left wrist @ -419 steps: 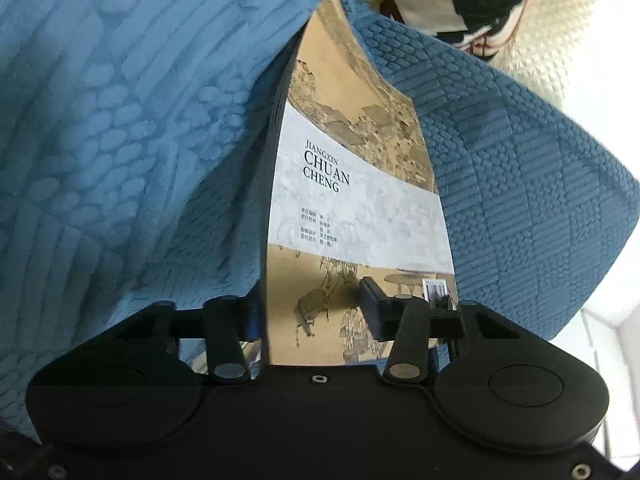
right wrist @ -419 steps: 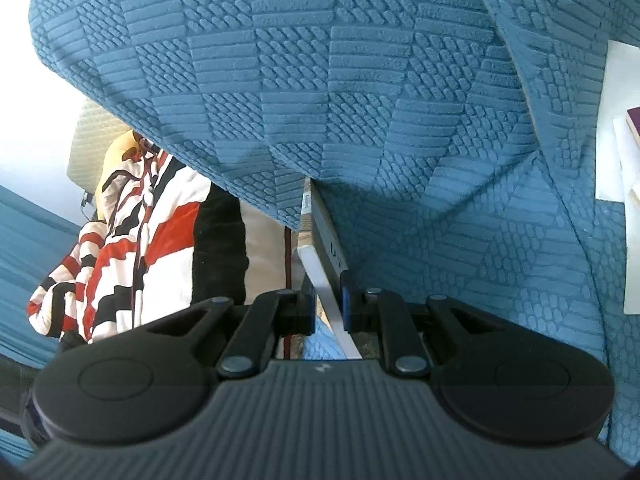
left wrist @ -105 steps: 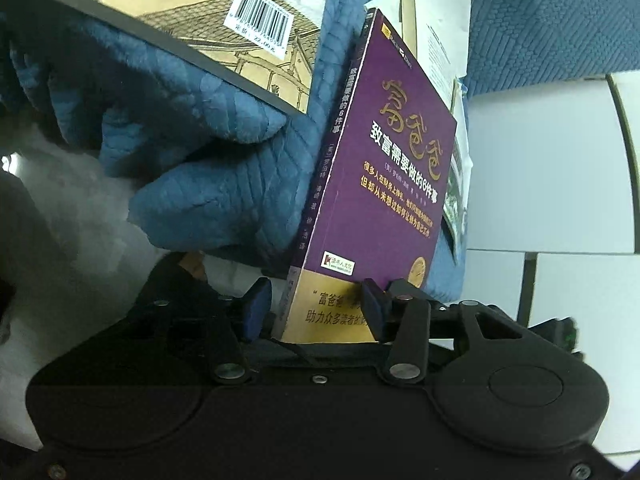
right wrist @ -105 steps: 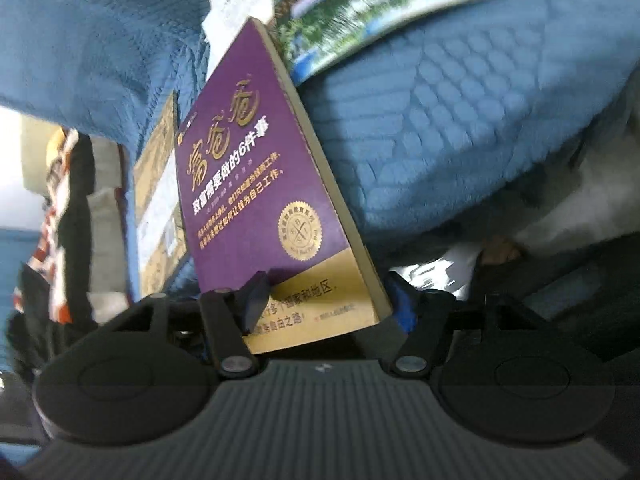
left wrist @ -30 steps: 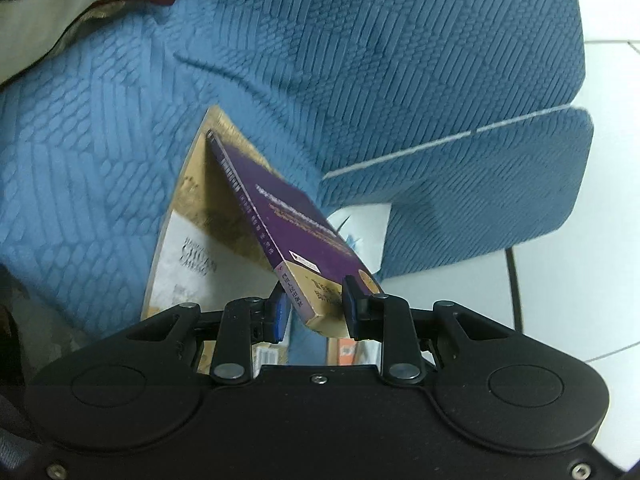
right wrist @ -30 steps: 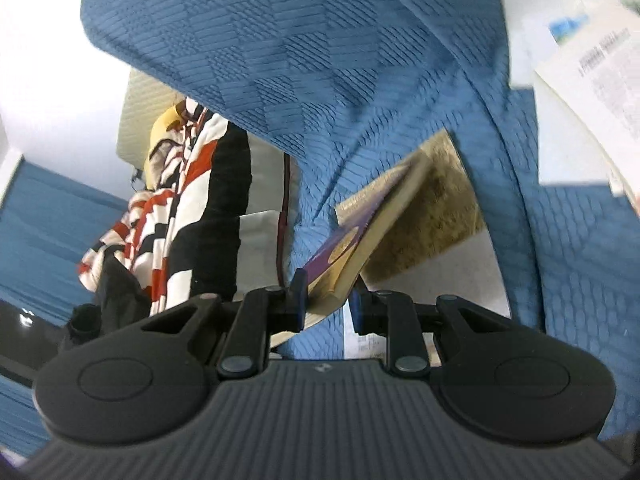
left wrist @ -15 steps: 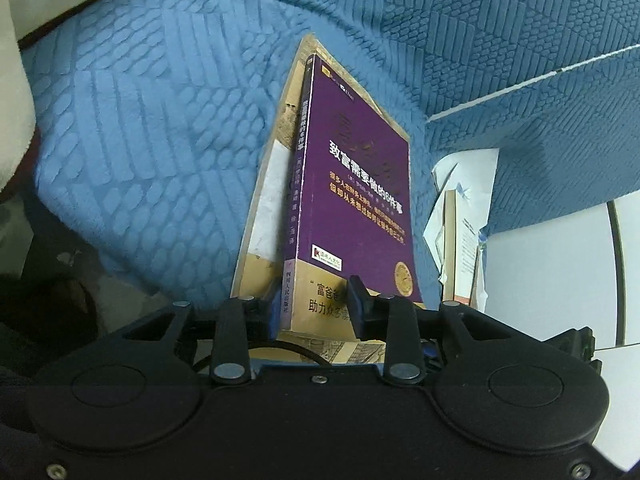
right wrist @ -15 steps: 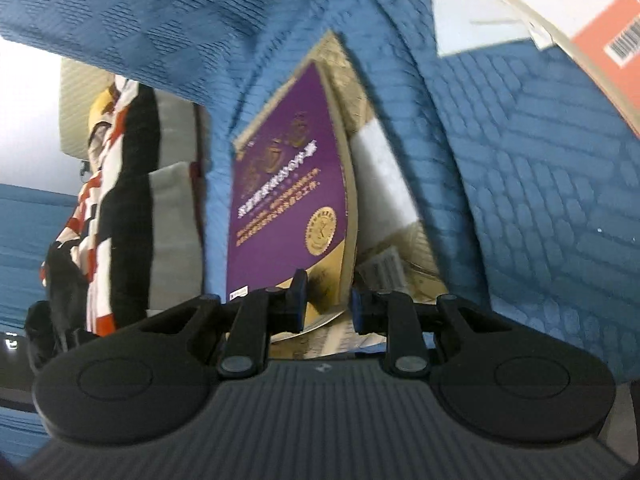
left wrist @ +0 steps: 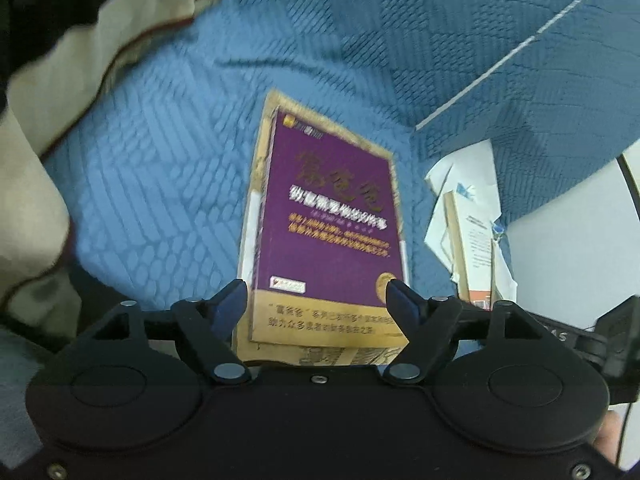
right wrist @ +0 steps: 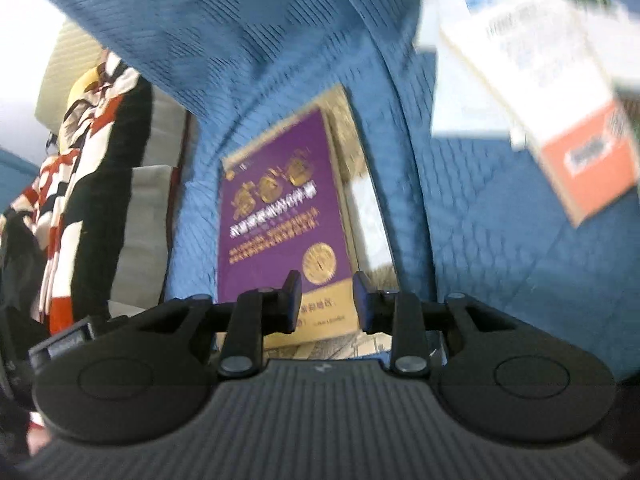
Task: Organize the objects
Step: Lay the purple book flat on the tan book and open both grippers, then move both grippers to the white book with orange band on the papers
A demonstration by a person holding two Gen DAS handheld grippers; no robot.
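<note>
A purple book with gold lettering lies flat on a larger tan book on the blue quilted cover. My left gripper hangs over the purple book's near edge. Its jaws are opening and stand wide, one on each side of the book, and the pads do not press on it. In the right wrist view the same purple book rests on the tan book. My right gripper hovers over its gold lower band, jaws opening, nothing pinched between them.
Loose white papers and a thin booklet lie to the right on the cover; the booklet's orange corner shows at the right. A striped red, black and white garment sits to the left. Pale floor lies beyond the cover's edge.
The left jaws have spread wide and let go of the purple book, which now lies flat on the tan book. The right jaws have widened a little and drawn back from it.
</note>
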